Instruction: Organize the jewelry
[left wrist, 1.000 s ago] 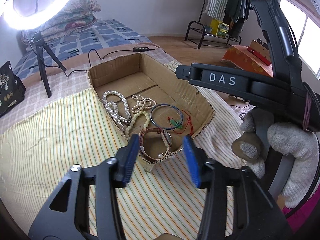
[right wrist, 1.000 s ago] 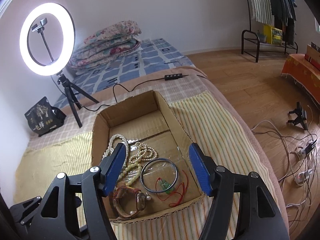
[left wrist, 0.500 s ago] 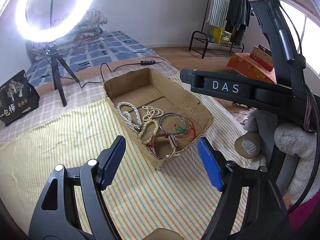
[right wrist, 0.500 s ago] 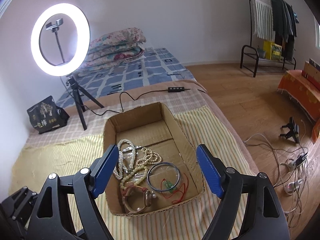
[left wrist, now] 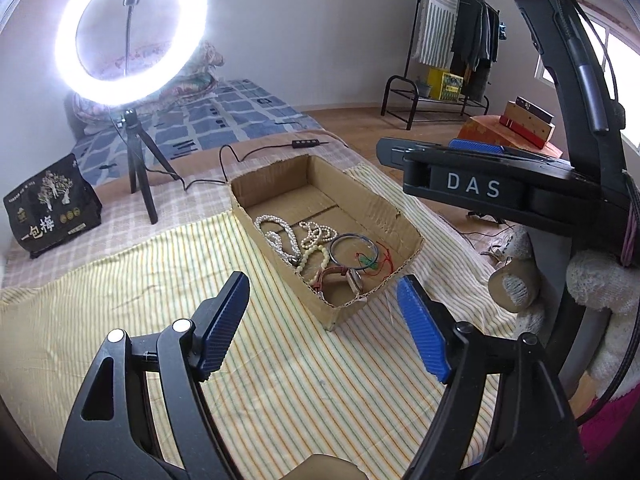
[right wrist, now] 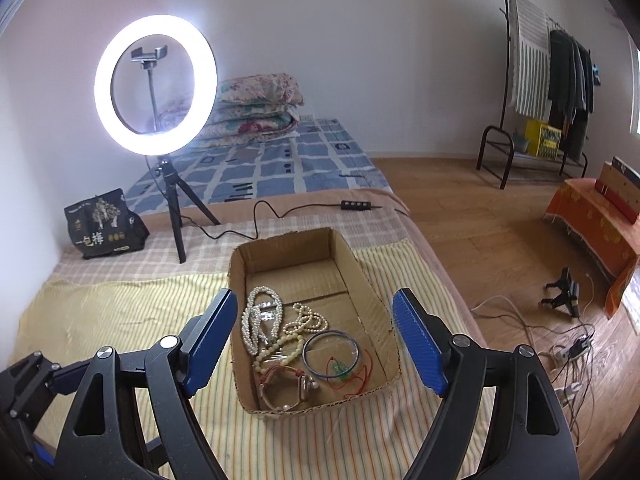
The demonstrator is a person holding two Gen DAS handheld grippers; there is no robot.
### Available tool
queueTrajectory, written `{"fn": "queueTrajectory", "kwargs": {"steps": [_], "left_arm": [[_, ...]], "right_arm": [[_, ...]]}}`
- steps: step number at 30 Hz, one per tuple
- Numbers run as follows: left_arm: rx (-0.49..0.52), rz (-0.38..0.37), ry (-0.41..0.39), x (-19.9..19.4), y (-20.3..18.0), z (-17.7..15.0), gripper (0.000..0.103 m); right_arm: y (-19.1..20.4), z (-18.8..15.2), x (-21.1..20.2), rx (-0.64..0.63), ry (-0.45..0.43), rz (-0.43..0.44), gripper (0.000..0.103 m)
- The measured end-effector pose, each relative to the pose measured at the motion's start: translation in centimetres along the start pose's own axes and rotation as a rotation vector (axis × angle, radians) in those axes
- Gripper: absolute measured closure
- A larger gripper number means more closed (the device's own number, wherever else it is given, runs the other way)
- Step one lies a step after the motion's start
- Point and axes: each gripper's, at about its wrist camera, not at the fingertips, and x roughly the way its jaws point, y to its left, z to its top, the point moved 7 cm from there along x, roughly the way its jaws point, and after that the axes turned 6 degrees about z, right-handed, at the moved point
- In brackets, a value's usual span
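Note:
An open cardboard box (left wrist: 400, 220) (right wrist: 372, 292) lies on a yellow striped cloth. In it lie white pearl strands (left wrist: 280, 236) (right wrist: 260, 316), a cream bead string (right wrist: 280, 348), a blue bangle (left wrist: 354, 250) (right wrist: 330, 354), a red cord with a green charm (right wrist: 344, 372) and a pink-strapped watch (left wrist: 340, 278) (right wrist: 288, 392). My left gripper (left wrist: 322, 324) is open and empty, above the cloth just short of the box's near corner. My right gripper (right wrist: 314, 340) is open and empty, raised over the box's near half; its body (left wrist: 480, 184) shows at the right of the left wrist view.
A lit ring light on a tripod (right wrist: 156, 80) (left wrist: 132, 32) stands behind the box with its cable and switch (right wrist: 356, 205). A black snack bag (right wrist: 102, 224) sits at the far left. Cables and a small tripod (right wrist: 564, 292) lie on the wooden floor at right.
Both grippers have pulled back and up from the box, which now looks smaller and farther. The left gripper's jaws have opened wider. The jewelry has not moved.

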Motion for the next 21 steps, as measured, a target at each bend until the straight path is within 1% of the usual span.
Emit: {"fn": "queueTrajectory", "kwargs": {"steps": [7,14,15,17,19,21], "left_arm": [[0.008,0.014,-0.041,-2.7,1.0,0.2,0.024],[0.013,0.038,-0.078,-5.5,2.3,0.1,0.024],[0.013,0.046,-0.083,-6.0,2.7,0.0,0.023],[0.013,0.062,-0.102,-7.0,3.3,-0.3,0.011],[0.016,0.075,-0.127,-7.8,3.9,-0.4,0.008],[0.025,0.088,-0.149,-8.8,4.4,-0.5,0.007]], "right_arm": [[1.0,0.6,-2.6,-0.007,-0.042,-0.007,0.023],[2.3,1.3,-5.7,-0.030,-0.109,-0.021,0.023],[2.5,1.3,-6.0,-0.031,-0.117,-0.023,0.021],[2.9,1.4,-6.7,-0.035,-0.136,-0.029,0.019],[3.4,1.3,-7.3,-0.045,-0.154,-0.038,0.019],[3.9,1.3,-7.8,-0.051,-0.168,-0.040,0.019]]}}
